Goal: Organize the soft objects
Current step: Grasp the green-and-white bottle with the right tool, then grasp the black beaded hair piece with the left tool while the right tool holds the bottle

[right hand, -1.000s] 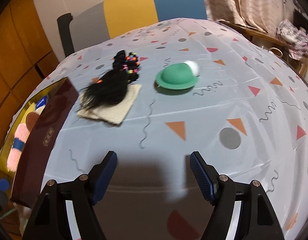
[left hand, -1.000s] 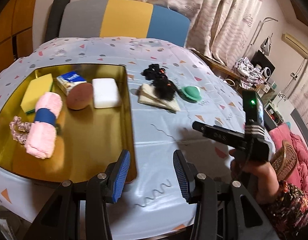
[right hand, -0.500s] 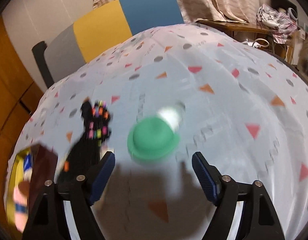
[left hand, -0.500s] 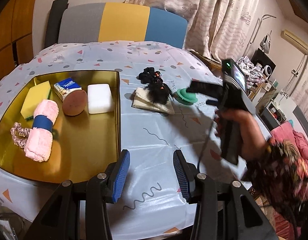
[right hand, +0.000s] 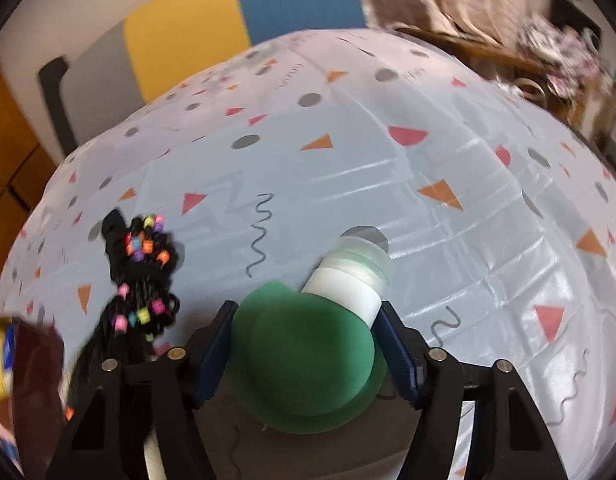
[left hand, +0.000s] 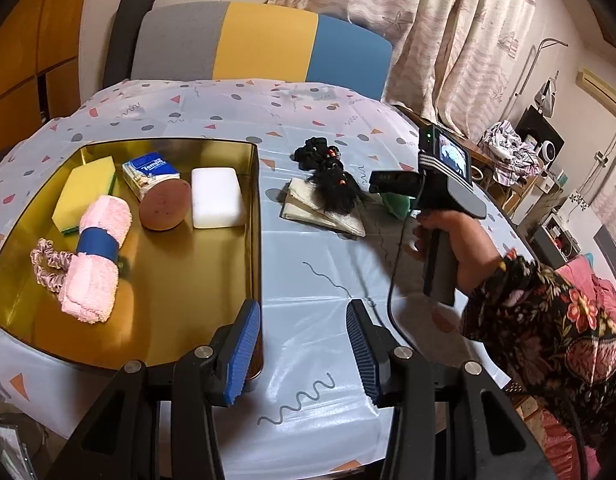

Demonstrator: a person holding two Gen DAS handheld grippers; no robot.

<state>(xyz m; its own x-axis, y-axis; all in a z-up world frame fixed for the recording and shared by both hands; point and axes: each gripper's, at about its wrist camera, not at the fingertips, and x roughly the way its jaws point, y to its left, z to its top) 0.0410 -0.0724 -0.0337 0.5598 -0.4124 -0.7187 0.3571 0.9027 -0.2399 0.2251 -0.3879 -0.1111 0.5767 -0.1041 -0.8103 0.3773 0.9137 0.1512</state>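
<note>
My right hand-held gripper (right hand: 304,356) is wide open, its fingers either side of the green puff (right hand: 304,364) on the desk (right hand: 448,208), not clamping. Left hand-held gripper (left hand: 304,350) open, empty, by the gold tray (left hand: 253,240). Beaded hair tie (right hand: 142,276) beyond, left.

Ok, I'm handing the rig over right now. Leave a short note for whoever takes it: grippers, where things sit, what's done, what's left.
Left gripper: open, empty, hovering over the near right corner of the gold tray.
Right gripper: open, fingers either side of the green sponge with its white handle; not closed on it yet.
Done: yellow sponge, pink towel roll, pink scrunchie, tissue pack, brown puff and white sponge lie in the tray.
Left: green sponge, beaded black hairpiece and the folded cream cloth under it are on the tablecloth.
</note>
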